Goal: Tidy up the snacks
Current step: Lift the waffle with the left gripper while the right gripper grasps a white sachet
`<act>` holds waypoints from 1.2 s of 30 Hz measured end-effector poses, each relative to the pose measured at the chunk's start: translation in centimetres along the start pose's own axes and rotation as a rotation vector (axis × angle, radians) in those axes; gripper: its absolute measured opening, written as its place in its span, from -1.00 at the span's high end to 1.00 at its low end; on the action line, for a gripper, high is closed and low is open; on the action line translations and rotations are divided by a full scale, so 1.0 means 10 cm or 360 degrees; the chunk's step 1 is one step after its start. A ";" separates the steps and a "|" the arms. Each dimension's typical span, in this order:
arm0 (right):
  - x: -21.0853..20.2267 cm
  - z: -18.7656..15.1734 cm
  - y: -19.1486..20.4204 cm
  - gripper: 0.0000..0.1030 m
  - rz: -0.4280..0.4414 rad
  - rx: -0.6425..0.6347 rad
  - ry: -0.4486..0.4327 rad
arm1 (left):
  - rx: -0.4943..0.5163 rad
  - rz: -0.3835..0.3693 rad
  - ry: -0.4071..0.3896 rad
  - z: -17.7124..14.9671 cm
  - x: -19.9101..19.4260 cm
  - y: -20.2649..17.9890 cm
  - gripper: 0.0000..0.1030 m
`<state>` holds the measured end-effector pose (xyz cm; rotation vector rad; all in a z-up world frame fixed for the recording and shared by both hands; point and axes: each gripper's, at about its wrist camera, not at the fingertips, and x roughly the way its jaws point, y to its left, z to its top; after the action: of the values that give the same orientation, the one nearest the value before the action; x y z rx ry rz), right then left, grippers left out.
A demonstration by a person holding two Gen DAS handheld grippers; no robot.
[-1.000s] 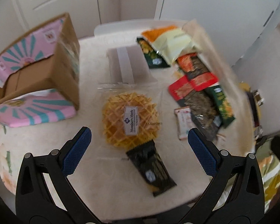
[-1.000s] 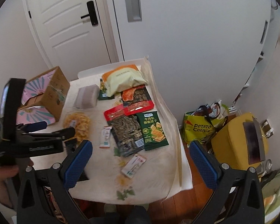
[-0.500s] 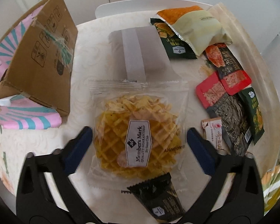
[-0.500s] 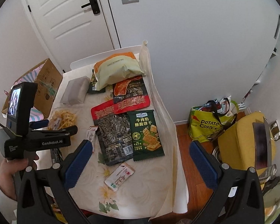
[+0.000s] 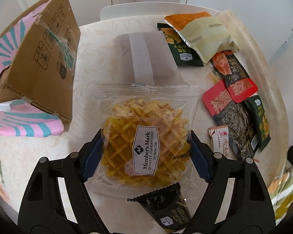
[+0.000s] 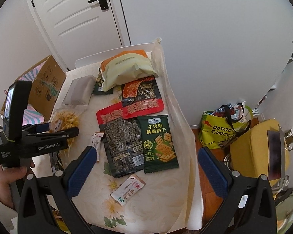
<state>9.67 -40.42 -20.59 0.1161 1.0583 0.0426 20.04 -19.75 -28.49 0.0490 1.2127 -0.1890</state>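
**Closing on the waffle bag**

The table under me carries everything, its pale flowered cloth covered with snacks. At its left edge stands the cardboard box, tipped open, the biggest thing here. Along the right edge lies a row of flat packets, topped at the far right corner by a puffy cream bag. A grey pack sits near the far middle.

What I am after is the clear waffle bag, lying flat near the middle of the table toward the near edge. It is directly under my left claw, just ahead along my fingers, and its long axis runs away from me toward the grey pack, so my jaws straddle its short width. My left claw's jaws are closing, each blue pad at a side edge of the bag; I cannot tell whether they press it yet, and I judge the bag not yet gripped. A small black packet overlaps its near end, which could drag along when I lift.

My right claw hangs wide apart and empty over the near right corner, above the dark packet and green cracker packet, well apart from the waffles. The left hand is plainly the nearer one.
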 end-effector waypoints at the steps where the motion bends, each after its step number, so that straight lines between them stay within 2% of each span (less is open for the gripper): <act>1: 0.00 -0.01 0.01 -1.00 0.0000 -0.0001 0.0001 | 0.0000 -0.0006 -0.0011 0.00 -0.03 0.01 -0.51; 7: 0.02 -0.02 0.13 -1.00 -0.0013 -0.0014 0.0003 | 0.0019 -0.0044 -0.0081 -0.03 -0.22 0.07 -0.50; 11: -0.01 -0.03 0.23 -1.00 -0.0028 -0.0024 -0.0012 | 0.0051 -0.0065 -0.0165 -0.02 -0.49 0.12 -0.50; 16: 0.01 -0.07 0.46 -1.00 -0.0061 -0.0038 -0.0047 | 0.0090 -0.0088 -0.0260 0.00 -0.83 0.21 -0.50; 20: 0.09 -0.11 0.66 -0.95 -0.0095 -0.0037 -0.0074 | 0.0109 -0.0113 -0.0291 0.00 -0.99 0.35 -0.50; 25: 0.27 -0.16 0.92 -0.64 -0.0151 -0.0042 -0.0090 | 0.0178 -0.0108 -0.0302 -0.02 -1.02 0.47 -0.50; 28: 0.40 -0.19 1.01 -0.32 -0.0199 -0.0047 -0.0096 | 0.0214 -0.0115 -0.0307 -0.04 -1.05 0.55 -0.50; 31: 0.53 -0.21 1.08 -0.14 -0.0238 -0.0041 -0.0090 | 0.0245 -0.0146 -0.0311 -0.06 -1.06 0.59 -0.50; 36: 0.70 -0.25 1.18 0.36 -0.0290 -0.0045 -0.0072 | 0.0292 -0.0171 -0.0322 -0.09 -1.07 0.61 -0.50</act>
<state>11.14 -27.91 -26.53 -0.0052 1.0189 -0.1095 16.63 -12.36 -19.21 0.1219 0.9943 -0.3900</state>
